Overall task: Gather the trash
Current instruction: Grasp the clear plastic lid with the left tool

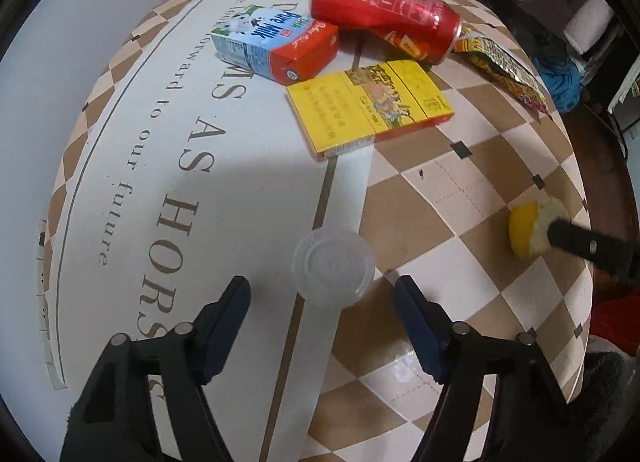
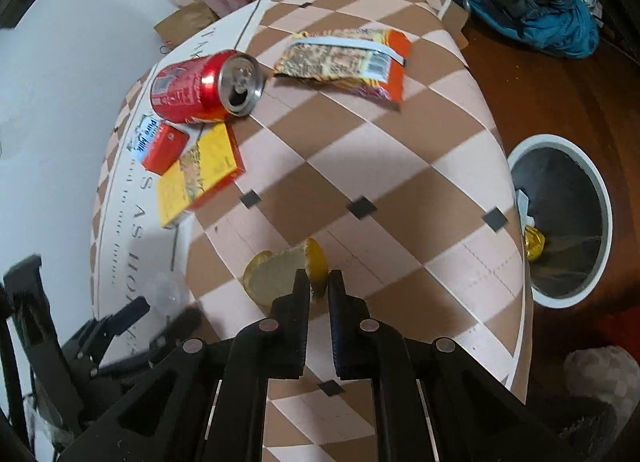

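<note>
Overhead, left wrist view: left gripper [image 1: 322, 294] held with fingers spread wide above the table [image 1: 420, 198], which wears a checked tan-and-cream cloth with a white lettered band. A clear plastic cup [image 1: 333, 268] sits on the cloth between and just ahead of the two fingertips; neither fingertip touches it as far as I can see. Farther off, a cluster of trash: milk carton [image 1: 276, 42] lying on its side, red soda can [image 1: 384, 14] on its side just behind and right of it, yellow box [image 1: 370, 108] lying flat just in front of both. A crumpled snack wrapper [image 1: 500, 66] lies to the right of the can's open end. At the right edge of the table, a piece of yellow fruit peel [image 1: 530, 228] with a dark finger of the other gripper against it.

Right wrist view: right gripper [image 2: 319, 286] with fingers drawn close together, pinching the edge of the yellow fruit peel [image 2: 280, 274], pale inner side facing up. Whether the peel rests on the cloth or is lifted, cannot tell. Beyond it, the soda can [image 2: 200, 88], milk carton [image 2: 160, 144], yellow box [image 2: 198, 174] and snack wrapper [image 2: 344, 60] lie well apart from the gripper. A trash bin [image 2: 560, 222] with a white rim stands on the floor beside the table's right edge, some scraps visible inside. The left gripper [image 2: 160, 314] shows blurred at lower left.
</note>
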Available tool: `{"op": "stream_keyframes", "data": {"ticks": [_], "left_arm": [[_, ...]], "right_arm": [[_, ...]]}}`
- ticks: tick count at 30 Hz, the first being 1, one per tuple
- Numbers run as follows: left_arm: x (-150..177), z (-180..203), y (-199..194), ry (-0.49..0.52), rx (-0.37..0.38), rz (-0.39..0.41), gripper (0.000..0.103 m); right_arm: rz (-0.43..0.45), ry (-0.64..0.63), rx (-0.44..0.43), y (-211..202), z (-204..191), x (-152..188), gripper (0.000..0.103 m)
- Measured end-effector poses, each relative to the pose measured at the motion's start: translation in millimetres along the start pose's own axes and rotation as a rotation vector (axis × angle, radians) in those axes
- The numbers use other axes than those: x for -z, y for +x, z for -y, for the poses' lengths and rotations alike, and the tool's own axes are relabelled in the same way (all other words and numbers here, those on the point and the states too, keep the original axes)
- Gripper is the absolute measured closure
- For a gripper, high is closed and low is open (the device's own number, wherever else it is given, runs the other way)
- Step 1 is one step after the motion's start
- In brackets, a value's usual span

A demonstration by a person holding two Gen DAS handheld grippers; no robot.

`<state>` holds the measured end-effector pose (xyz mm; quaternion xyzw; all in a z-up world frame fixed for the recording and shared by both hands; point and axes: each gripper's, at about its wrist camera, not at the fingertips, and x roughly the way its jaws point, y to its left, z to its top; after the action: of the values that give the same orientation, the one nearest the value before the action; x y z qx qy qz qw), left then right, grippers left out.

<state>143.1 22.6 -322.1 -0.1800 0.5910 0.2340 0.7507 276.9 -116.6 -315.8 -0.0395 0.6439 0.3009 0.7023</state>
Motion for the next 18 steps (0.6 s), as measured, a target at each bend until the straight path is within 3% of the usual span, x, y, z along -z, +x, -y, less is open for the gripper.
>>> {"op": "stream_keyframes", "data": {"ticks": [2,5,12,18], "left_arm": [[0.0,-1.5,-1.2,-0.012,0.003,0.012,0.055],[-1.4,-1.0,-3.0,-0.005,0.004,0.022,0.067],[-3.6,1.9,-18.7,0.004,-0.024,0.066,0.067],[-0.9,5.1,-61.0,0.008,-0.054,0.152,0.067]], "right_arm": [[0.001,-0.008,0.007,-0.8,0.7,2.9,0.093],[0.012,-0.048,0.040,-2.3,-7.2,5.5,0.093],[0.081,-0.196,0.168,-23.0,-23.7,8.0,0.093],[0.133,-0.247,0.207,-48.7,-22.4,12.1,0.094]]}}
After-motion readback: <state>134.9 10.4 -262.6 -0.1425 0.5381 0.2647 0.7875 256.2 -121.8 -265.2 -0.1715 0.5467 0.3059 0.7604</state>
